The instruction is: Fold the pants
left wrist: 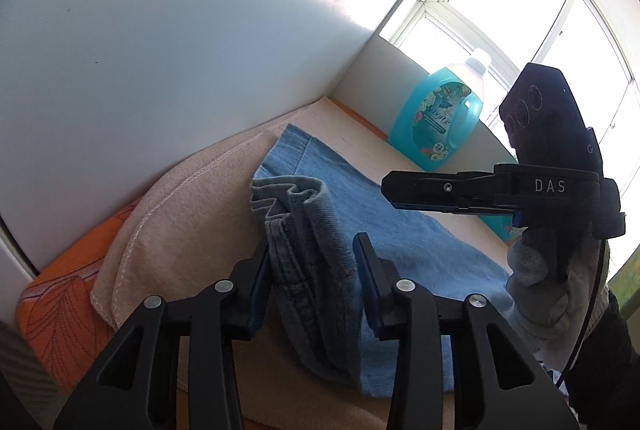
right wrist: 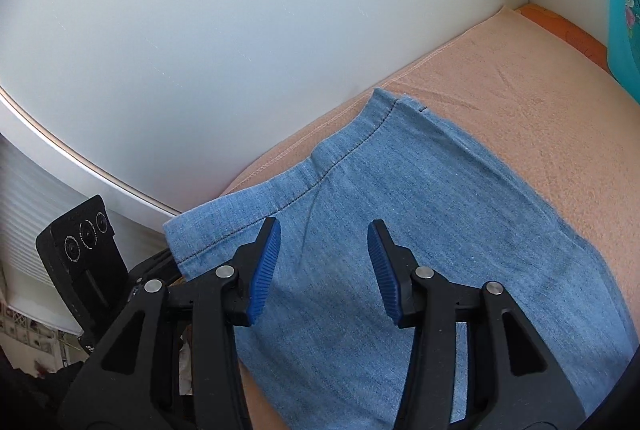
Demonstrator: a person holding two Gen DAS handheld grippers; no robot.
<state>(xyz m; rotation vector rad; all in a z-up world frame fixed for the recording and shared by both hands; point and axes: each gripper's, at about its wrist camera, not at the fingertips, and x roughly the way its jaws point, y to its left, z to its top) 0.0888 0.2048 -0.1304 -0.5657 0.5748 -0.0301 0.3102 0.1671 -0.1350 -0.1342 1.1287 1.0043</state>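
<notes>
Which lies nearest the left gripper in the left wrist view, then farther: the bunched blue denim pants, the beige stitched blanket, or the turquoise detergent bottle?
1. Bunched blue denim pants: between the left gripper fingers.
2. Beige stitched blanket: under the pants, spreading left.
3. Turquoise detergent bottle: far right corner, by the window.

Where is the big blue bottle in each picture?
Left wrist view: the blue bottle stands right of centre, in the corner by the window, behind the jeans.
Right wrist view: only a sliver of the blue bottle shows at the far right edge.
Shared landmark: the jeans lying on the beige blanket in both views.
</notes>
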